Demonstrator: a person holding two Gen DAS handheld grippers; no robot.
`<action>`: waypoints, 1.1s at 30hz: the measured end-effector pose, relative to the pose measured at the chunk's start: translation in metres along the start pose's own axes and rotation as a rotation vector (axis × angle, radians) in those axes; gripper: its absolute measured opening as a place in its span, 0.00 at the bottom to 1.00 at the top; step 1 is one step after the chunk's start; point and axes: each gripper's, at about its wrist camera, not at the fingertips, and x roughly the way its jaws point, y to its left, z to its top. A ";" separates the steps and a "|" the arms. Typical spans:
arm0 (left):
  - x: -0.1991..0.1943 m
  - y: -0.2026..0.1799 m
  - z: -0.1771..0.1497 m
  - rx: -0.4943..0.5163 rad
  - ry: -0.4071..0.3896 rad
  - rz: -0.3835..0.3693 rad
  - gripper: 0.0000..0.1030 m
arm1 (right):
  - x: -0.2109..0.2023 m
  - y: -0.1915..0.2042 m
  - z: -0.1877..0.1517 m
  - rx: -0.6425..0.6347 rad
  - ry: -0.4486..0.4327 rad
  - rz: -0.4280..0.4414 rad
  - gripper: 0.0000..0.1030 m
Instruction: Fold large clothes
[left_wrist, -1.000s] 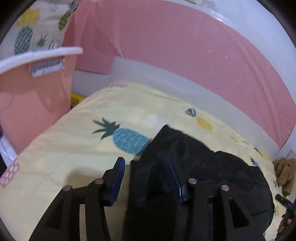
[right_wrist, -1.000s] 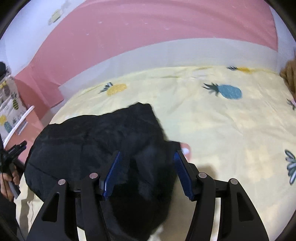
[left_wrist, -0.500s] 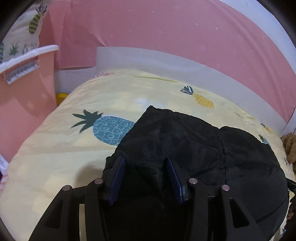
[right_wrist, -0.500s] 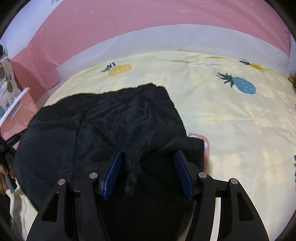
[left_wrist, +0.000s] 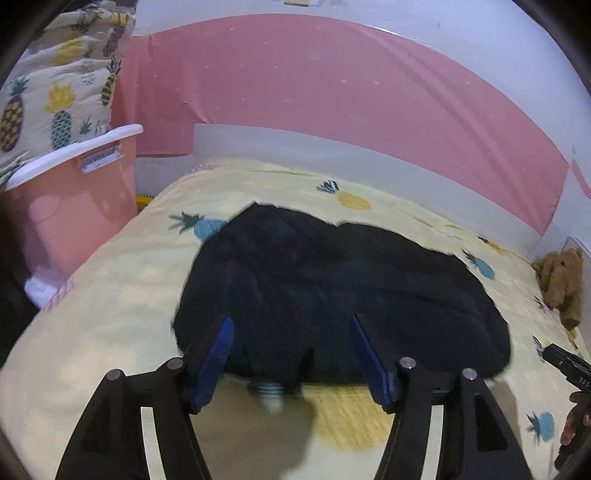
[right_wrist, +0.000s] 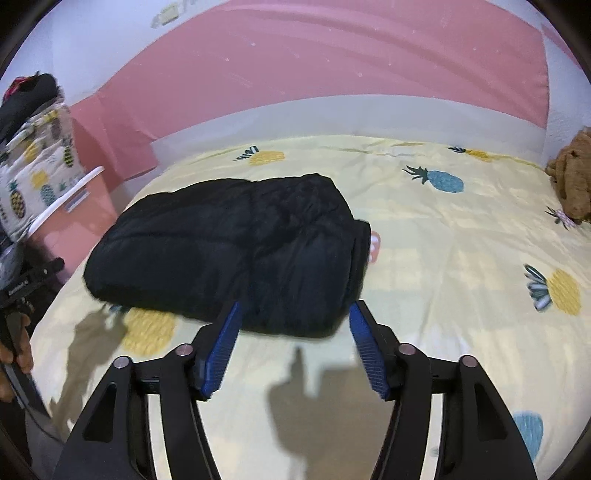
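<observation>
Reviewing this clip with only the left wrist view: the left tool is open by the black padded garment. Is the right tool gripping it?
Observer: No. The right tool is open, its blue pads wide apart and clamped on nothing.
Operator: Does the garment look folded on its right side?
Observer: Yes. The black padded garment shows stacked layers along that edge.
Operator: Anything tucked under it?
Observer: A small pink-and-white thing peeks out at that edge; I cannot tell what it is.
</observation>
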 end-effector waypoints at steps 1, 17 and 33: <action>-0.009 -0.005 -0.008 0.000 0.008 0.001 0.63 | -0.009 0.003 -0.008 -0.003 -0.002 0.000 0.64; -0.096 -0.060 -0.113 0.036 0.083 0.017 0.64 | -0.063 0.050 -0.096 -0.121 0.031 -0.010 0.65; -0.100 -0.069 -0.119 0.043 0.094 0.015 0.64 | -0.066 0.064 -0.099 -0.146 0.023 -0.027 0.65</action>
